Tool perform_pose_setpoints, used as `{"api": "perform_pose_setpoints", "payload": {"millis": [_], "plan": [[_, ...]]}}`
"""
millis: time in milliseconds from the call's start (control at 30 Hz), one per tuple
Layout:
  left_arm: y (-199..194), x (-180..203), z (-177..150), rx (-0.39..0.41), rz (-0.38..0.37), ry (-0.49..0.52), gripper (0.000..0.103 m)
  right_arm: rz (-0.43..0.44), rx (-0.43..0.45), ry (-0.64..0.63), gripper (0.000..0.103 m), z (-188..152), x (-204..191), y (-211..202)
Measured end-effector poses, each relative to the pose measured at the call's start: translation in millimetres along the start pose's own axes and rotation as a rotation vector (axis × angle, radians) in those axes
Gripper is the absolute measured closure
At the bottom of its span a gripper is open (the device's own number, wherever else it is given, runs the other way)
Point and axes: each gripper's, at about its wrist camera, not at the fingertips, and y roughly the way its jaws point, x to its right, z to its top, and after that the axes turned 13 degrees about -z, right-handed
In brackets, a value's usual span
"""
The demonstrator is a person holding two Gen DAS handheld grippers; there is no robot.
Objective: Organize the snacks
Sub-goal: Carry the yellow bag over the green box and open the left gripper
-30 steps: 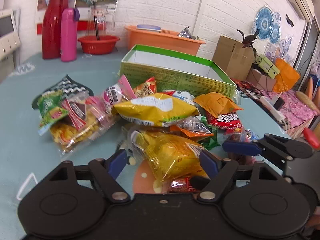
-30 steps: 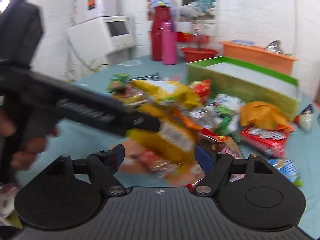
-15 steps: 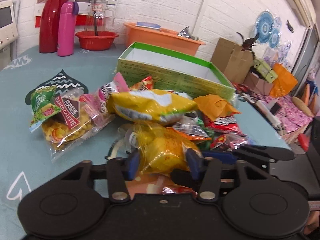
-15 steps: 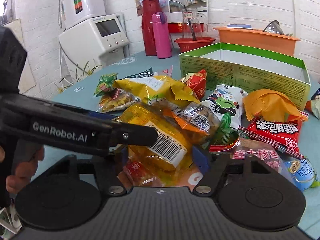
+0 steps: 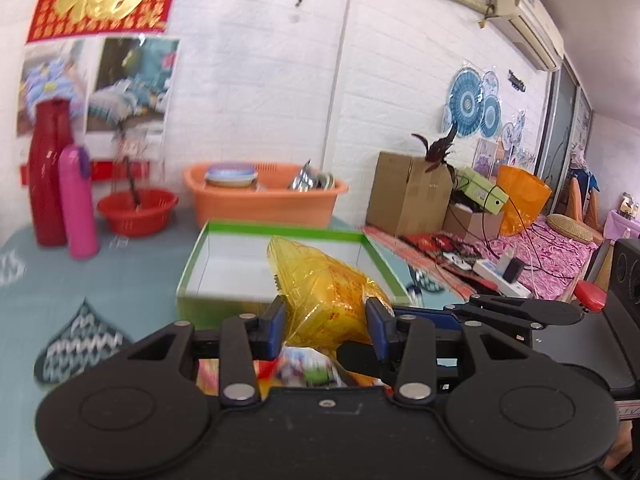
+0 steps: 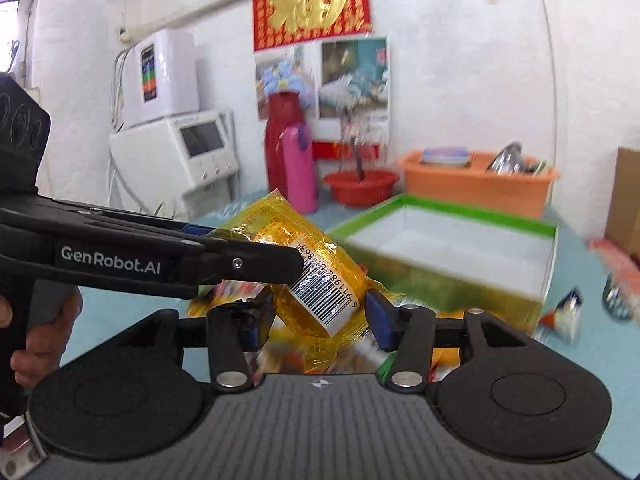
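Aloft over the snack pile, a yellow snack bag (image 5: 328, 300) is pinched by both grippers at once: the left gripper (image 5: 326, 322) squeezes it between its blue pads, and the right gripper (image 6: 320, 318) clamps the barcode end of the same bag. Sharing the crinkly, loosely filled pack probably keeps it from sagging or slipping on its way to the green-rimmed box (image 5: 224, 240), which sits open and looks empty on the desk (image 5: 100, 280) just beyond the bag. From the left wrist, the box's white floor shows behind the bag, with the right gripper's fingers crossing in from the side. Only the right wrist reveals the barcode label (image 6: 324, 296), the person's hand (image 6: 36, 344) on the left tool's grip, and stray wrapped sweets (image 6: 560, 318) beside the box.
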Motion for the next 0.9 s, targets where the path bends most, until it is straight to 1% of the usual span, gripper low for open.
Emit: {"api": "perform_pose_setpoints", "payload": {"millis": [67,167,267,367,500,667,700,733,767,833,867,900], "plan": [[21.4,-8.8,9.8,0.009,-0.003,0.008,0.031,-0.025,0.031,0.011,0.020,12.8,11.9,14.6],[56.3,-19.8,18.0,0.010,0.004,0.032,0.031,-0.049,0.041,0.042,0.021,23.8,30.0,41.1],[91.4,-30.1,21.6,-0.010,0.012,0.068,0.031,-0.081,0.032,0.068,0.024,27.4,48.0,66.5],[118.5,-46.0,22.0,-0.043,-0.002,0.040,0.031,-0.110,0.002,0.074,0.026,26.8,61.7,90.5],[139.7,-62.1,21.9,-0.069,-0.027,0.004,0.031,-0.128,-0.039,0.079,0.026,20.4,76.3,114.2],[153.2,-69.6,24.8,-0.094,-0.019,0.003,0.029,-0.129,-0.068,0.096,0.026,17.5,85.6,133.8],[153.6,-70.1,24.9,-0.095,-0.018,0.005,0.025,-0.130,-0.069,0.094,0.026,16.9,86.0,135.8],[153.3,-69.8,24.4,-0.092,-0.014,0.007,0.005,-0.130,-0.068,0.090,0.025,16.7,86.2,137.6],[152.9,-69.5,24.2,-0.090,-0.010,0.010,0.000,-0.134,-0.061,0.080,0.025,16.2,85.7,138.9],[148.2,-67.4,22.6,-0.061,0.014,0.022,0.000,-0.162,-0.038,0.052,0.005,15.0,83.4,139.0],[145.7,-65.9,21.9,-0.042,0.026,0.035,0.000,-0.184,-0.030,0.033,0.000,14.4,82.2,138.7],[144.4,-65.4,22.5,-0.047,0.028,0.037,0.000,-0.209,-0.017,0.016,0.000,13.9,81.0,137.9]]}}
